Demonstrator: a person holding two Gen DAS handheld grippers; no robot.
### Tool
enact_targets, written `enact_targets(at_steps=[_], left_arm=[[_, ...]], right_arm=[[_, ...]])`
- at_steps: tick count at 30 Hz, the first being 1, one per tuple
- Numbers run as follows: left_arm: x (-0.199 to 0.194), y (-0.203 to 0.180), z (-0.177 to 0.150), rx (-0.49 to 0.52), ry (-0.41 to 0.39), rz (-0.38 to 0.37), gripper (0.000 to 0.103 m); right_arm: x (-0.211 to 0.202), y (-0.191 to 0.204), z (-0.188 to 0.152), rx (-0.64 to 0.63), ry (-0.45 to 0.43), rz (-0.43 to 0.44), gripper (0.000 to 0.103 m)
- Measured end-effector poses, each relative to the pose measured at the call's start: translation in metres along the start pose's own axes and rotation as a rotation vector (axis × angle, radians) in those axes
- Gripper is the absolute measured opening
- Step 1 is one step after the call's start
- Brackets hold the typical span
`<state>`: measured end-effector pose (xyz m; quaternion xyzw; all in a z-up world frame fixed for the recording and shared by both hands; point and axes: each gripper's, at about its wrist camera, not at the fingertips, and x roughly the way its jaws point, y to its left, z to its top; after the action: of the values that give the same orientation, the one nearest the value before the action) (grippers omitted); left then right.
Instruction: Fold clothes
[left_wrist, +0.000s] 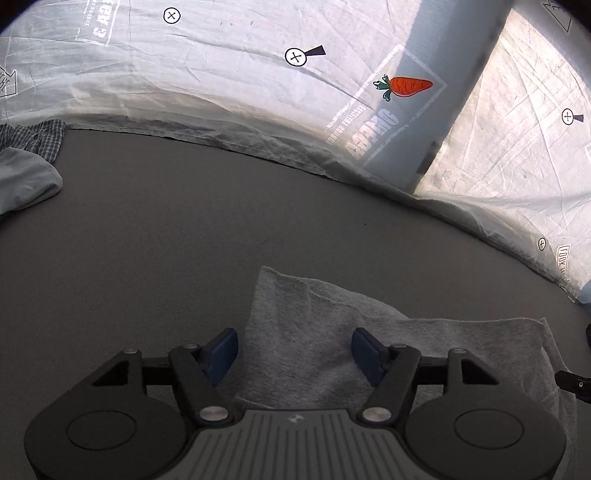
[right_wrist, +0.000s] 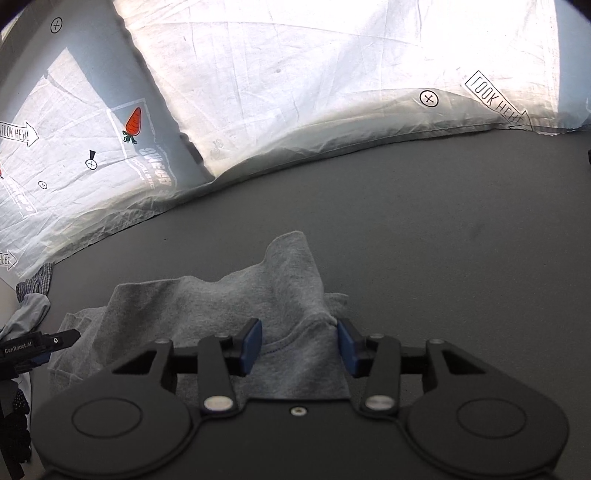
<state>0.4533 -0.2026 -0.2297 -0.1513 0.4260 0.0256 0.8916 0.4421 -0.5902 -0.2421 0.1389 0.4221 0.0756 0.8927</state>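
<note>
Here, grey garment (right_wrist: 236, 295) under both spread, empty jaws, neckline only in right view.

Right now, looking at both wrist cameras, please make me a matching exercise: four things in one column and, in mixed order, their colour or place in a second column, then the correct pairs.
Things:
1. grey garment
2. carrot picture
3. checked cloth
4. pads on the jaws

Descriptions:
A. blue
B. orange, printed on the white sheet
C. far left of the dark surface, by the sheet's edge
D. lying crumpled under both grippers

Pairs: 1-D, 2-B, 3-C, 4-A
</note>
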Motion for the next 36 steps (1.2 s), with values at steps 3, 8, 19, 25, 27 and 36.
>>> enact_targets(at_steps=[3,8,19,25,27,36], left_arm=[[-0.011,0.002,0.005,-0.052,-0.055,0.016,0.006],[-0.017,0.02,0.014,-0.179,-0.083,-0.06,0.007],[-0.022,0.039,0.0,-0.164,0.02,-0.05,0.081],[-0.02,0.038,-0.022,-0.127,0.115,-0.105,0.089],[-0.019,0.036,-0.029,-0.114,0.141,-0.128,0.091],[-0.016,0.046,-0.034,-0.139,0.164,-0.188,0.092]], right_arm=[[-0.024,-0.003,0.005,0.01,-0.107,-0.012,0.006],[-0.029,-0.027,0.0,0.085,-0.107,-0.058,0.007],[-0.026,-0.033,-0.013,0.144,-0.024,-0.045,0.064],[-0.02,-0.017,-0.021,0.038,0.055,0.033,0.079],[-0.015,-0.012,-0.023,0.024,0.076,0.061,0.08],[0.004,-0.006,-0.02,0.04,0.126,0.123,0.085]])
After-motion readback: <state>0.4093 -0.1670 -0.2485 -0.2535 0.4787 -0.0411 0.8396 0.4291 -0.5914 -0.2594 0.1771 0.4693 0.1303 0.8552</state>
